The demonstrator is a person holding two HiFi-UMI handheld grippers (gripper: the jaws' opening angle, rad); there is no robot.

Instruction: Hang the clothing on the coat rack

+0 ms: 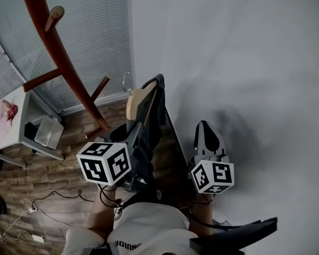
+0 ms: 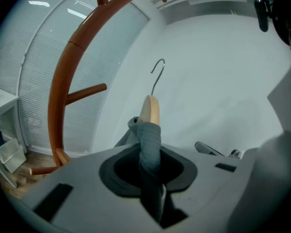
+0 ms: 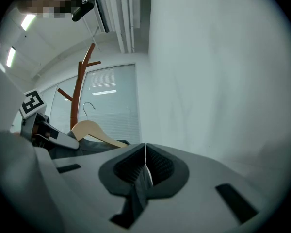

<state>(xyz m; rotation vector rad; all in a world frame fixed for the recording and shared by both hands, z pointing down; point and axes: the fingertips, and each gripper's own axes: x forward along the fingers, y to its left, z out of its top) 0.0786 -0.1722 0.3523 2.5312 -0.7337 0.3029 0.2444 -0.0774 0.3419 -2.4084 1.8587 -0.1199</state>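
Clothing (image 2: 149, 140), a dark grey garment, sits on a pale wooden hanger (image 2: 150, 111) that is held in the air just beside the coat rack (image 2: 63, 76) and is not yet on any peg. The left gripper (image 2: 150, 178) is clamped on the cloth-covered shoulder of the hanger, so the wood rises out of its jaws with the wire hook (image 2: 157, 75) free above. The right gripper (image 3: 145, 171) has its jaws pressed together, with what looks like a thin fold of the same grey cloth pinched low between them, and in the head view it sits to the right, apart from the hanger. The step in hand seems to be carrying the hook to a side peg (image 2: 87, 92), which juts from the pole toward the hanger and lies lower than the hook in the left gripper view. To do this well, the left gripper should lead. It should bring the hook over the peg's tip with its open curl facing the rack, as it appears to face now, then lower it so the wire settles close to the pole and not at the end. The right gripper should follow closely enough that the cloth stays slack, since a taut pull would likely twist the hanger or drag the garment off its shoulder. Letting go is best left until the peg bears the weight, and the cloth side should be freed first.
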